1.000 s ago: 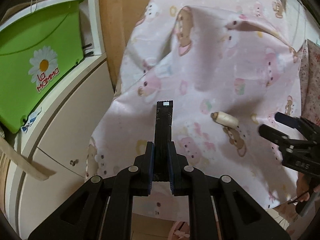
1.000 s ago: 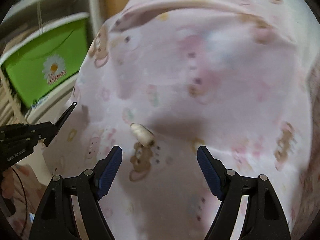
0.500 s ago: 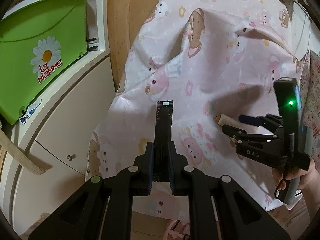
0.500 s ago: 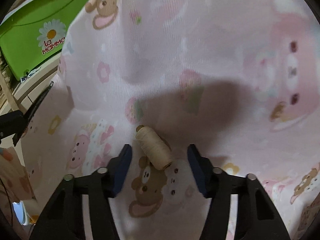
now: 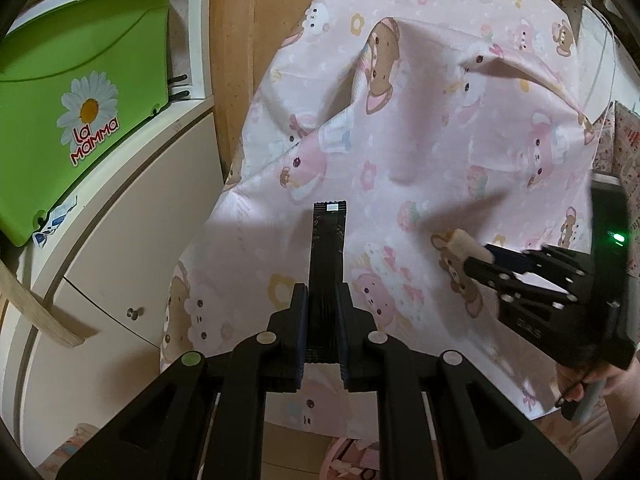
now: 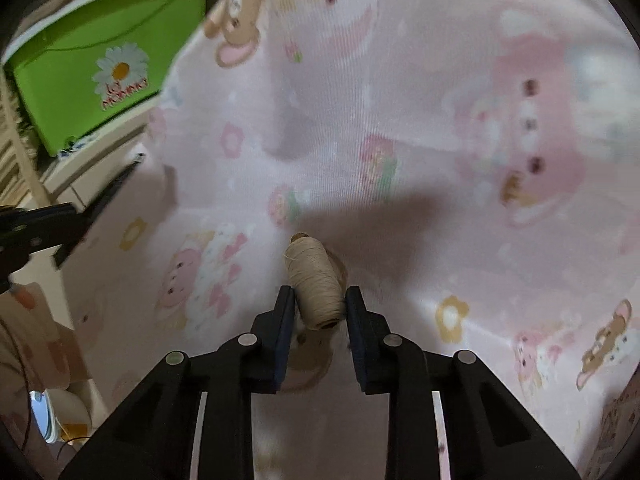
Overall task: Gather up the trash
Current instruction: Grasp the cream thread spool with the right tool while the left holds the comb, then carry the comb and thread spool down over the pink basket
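Observation:
A beige thread spool [image 6: 316,280] lies on the pink cartoon-print bedsheet [image 6: 400,100]. My right gripper [image 6: 320,300] is closed around the spool, its pads touching both sides. In the left wrist view the spool [image 5: 464,242] pokes out beyond the right gripper [image 5: 480,256] at the right. My left gripper [image 5: 322,300] is shut on a flat black strip [image 5: 329,248] that sticks forward over the sheet [image 5: 400,140].
A green "La Mamma" tub [image 5: 72,100] sits on a cream cabinet [image 5: 120,220] left of the bed. A wooden board [image 5: 236,40] stands behind. The tub also shows in the right wrist view [image 6: 104,68].
My right gripper moved in over the spool and its jaws closed from wide open onto it. The left gripper kept its hold on the black strip and barely moved.

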Available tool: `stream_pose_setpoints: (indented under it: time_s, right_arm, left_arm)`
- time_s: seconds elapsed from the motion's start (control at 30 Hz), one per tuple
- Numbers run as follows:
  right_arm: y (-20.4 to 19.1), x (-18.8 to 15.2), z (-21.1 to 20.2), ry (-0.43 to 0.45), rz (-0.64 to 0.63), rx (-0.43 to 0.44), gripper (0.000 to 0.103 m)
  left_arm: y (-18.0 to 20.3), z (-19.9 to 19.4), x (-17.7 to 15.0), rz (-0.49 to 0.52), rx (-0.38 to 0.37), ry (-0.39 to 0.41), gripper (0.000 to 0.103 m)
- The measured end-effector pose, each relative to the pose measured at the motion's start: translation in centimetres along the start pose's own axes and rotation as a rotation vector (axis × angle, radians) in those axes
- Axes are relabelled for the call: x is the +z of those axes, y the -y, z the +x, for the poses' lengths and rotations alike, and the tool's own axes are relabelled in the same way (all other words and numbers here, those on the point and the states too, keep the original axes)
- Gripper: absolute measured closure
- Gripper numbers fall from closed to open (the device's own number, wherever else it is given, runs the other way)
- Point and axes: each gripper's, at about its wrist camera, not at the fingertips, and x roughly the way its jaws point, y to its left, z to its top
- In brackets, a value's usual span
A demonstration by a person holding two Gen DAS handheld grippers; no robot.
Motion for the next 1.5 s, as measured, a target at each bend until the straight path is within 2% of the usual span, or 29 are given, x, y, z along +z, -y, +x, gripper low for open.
stream_pose_setpoints:
  time_s: [0.3,0.57,0.73,0.9,1.13,1.5]
  right_arm:
    - [1.0,-3.8,-7.4,0.101,0.130,0.006,0.076]
    - [2.5,-5.4,-15.7,0.204,0.181,-0.020,0.075]
    - [2.4,-6.8,-19.1,0.235,0.227,-0.009,0.075]
    - [1.0,-8.2,-21.0,0.236,0.203,-0.027,0.075]
    - [0.2,-10.7,-22.8,0.235,0.261,0.007,0.075]
    - [-1.6,-14.1,-22.5,0.158,0.299,0.049,0.075]
  left_arm:
    - [1.5,-2.2,-0.4,0.031,-0.009,0.043,0.091]
    - [3.6,-5.5,-1.2,0.048,-0.075,0.066,0.091]
    - [4.6,-7.5,-2.0,0.043,-0.124,0.067,0.091]
    - [5.6,-8.5,-3.2,0.043,-0.148,0.047,0.091]
    - [6.3,-9.5,-5.7,0.027,-0.188,0.009,0.091]
    - [6.8,-9.2,-9.8,0.022,-0.204,-0.100,0.091]
